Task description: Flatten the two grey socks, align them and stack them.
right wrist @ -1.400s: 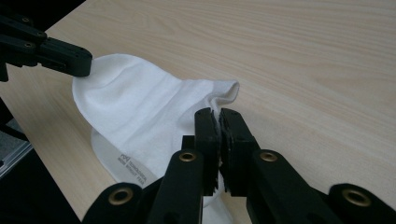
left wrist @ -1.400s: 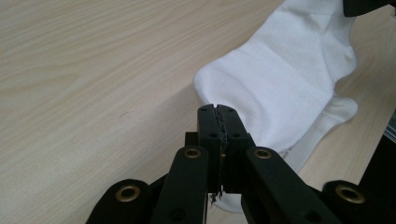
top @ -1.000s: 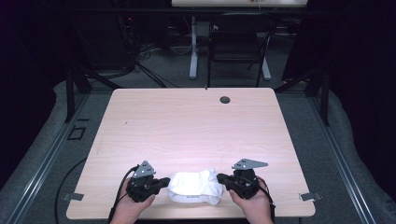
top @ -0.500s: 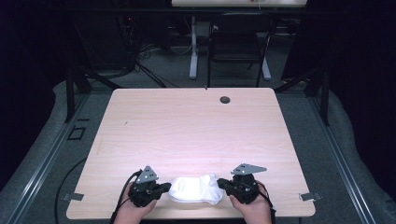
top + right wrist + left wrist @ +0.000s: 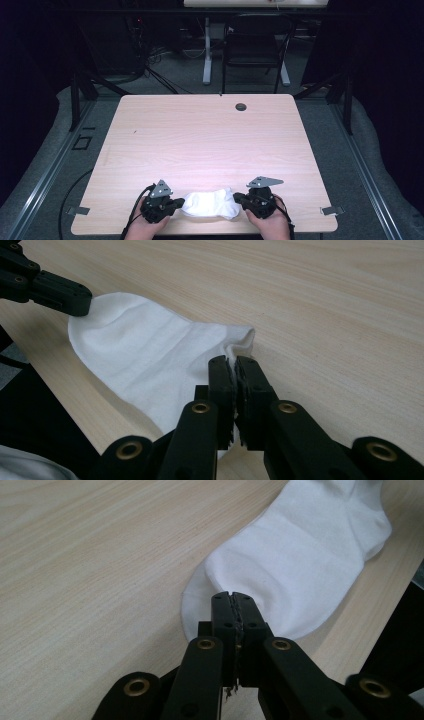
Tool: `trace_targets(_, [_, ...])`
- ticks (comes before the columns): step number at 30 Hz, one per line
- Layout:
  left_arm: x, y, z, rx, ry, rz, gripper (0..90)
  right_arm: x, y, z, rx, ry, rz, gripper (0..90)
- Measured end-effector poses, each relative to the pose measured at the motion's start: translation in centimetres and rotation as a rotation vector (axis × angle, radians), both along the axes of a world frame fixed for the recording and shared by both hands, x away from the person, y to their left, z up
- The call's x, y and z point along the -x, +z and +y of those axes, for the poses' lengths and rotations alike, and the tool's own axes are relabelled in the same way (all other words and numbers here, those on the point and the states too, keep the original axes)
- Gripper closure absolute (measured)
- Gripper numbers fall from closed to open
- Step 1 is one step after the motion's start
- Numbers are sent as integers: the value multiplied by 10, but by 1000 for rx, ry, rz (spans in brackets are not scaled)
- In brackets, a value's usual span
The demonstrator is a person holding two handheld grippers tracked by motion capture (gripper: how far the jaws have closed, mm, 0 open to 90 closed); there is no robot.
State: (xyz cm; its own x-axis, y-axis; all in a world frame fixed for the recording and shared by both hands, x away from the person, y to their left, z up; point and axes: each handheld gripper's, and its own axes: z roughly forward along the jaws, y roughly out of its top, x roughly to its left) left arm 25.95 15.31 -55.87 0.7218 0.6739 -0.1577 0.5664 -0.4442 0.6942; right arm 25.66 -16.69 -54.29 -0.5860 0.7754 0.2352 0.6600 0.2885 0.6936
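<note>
While both tongs clamp its ends, white sock stretched flat, smooth, near table edge

Soft white cloth sock, matt wood-grain table

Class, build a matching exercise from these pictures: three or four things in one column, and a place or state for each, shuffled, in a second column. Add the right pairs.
1 white sock
2 left gripper
3 right gripper
4 round black grommet

a shut on the sock's right end
b near the table's far edge
c lying flat at the near edge
d shut on the sock's left end

Pairs: 1-c, 2-d, 3-a, 4-b
</note>
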Motion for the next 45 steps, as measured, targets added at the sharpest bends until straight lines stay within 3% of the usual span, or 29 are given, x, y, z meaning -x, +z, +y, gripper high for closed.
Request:
trace_targets(20, [0, -8, 0, -35, -2, 13, 872, -4, -7, 5, -6, 0, 11, 859])
trace_targets(25, [1, -6, 0, -27, 5, 3, 823, -3, -7, 5, -7, 7, 5, 788])
trace_targets(28, [2, -1, 2, -14, 15, -17, 764, 0, -4, 5, -14, -15, -44, 717])
trace_targets(31, [3, 5, 2, -2, 10, -44, 722, 3, 2, 1, -50, -5, -70, 714])
trace_targets(33, [3, 7, 1, 20, 10, -40, 709, 5, 4, 2, -56, 9, -77, 726])
trace_targets(36, [4, 6, -4, 21, -10, -38, 700, 7, 2, 8, -31, 50, -62, 756])
trace_targets(42, [4, -4, -12, -25, -43, -26, 679, 10, -4, 18, 31, 90, -50, 784])
trace_targets(45, [2, -9, -12, -42, -47, -20, 663, 9, -9, 20, 60, 104, -18, 784])
